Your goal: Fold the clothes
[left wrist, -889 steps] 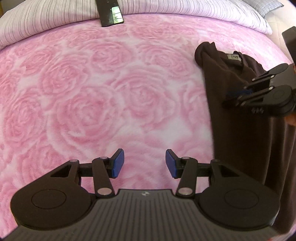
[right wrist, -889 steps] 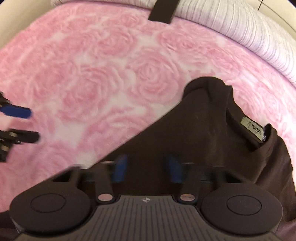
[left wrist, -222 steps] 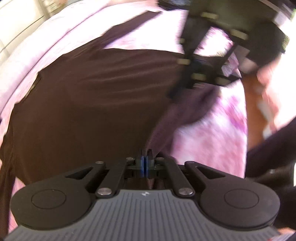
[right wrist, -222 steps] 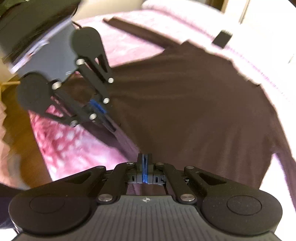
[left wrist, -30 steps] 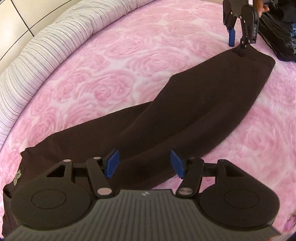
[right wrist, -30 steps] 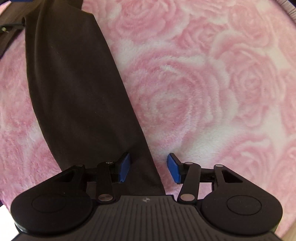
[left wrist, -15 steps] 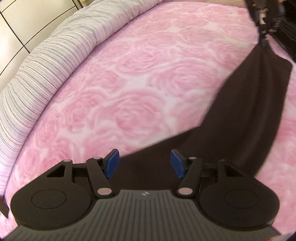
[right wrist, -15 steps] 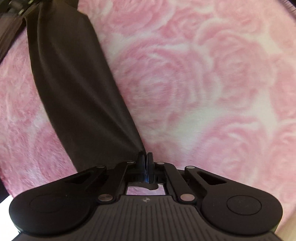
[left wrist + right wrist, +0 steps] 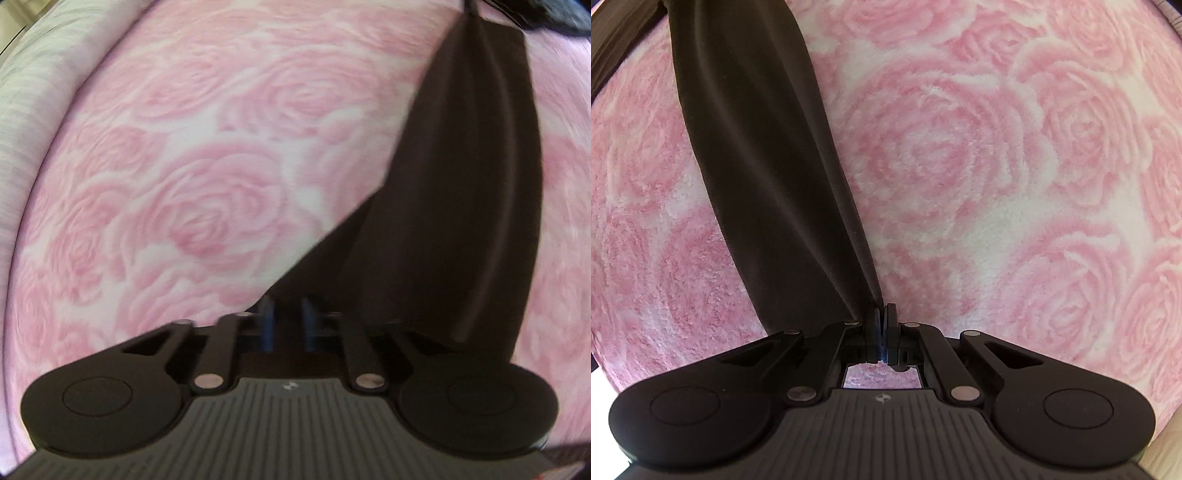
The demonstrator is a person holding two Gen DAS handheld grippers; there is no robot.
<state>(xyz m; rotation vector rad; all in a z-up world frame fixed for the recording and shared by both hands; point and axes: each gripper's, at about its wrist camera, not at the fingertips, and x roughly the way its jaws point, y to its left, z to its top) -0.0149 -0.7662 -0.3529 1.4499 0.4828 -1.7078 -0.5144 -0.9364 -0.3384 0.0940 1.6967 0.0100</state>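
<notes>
Right gripper (image 9: 881,317) fingers pinch the dark brown garment (image 9: 757,147) corner at lower centre; left gripper (image 9: 286,321) fingers, narrowly parted, straddle its other end.

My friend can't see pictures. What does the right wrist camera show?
The right gripper is pinched shut on one end of a long dark brown garment. The cloth stretches away over a fluffy pink rose blanket.

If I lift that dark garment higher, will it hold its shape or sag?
Probably sag: the garment hangs in soft creases from the shut right hand-held gripper. It looks thin, so likely light. The plush blanket may drag at any trailing cloth.
</notes>
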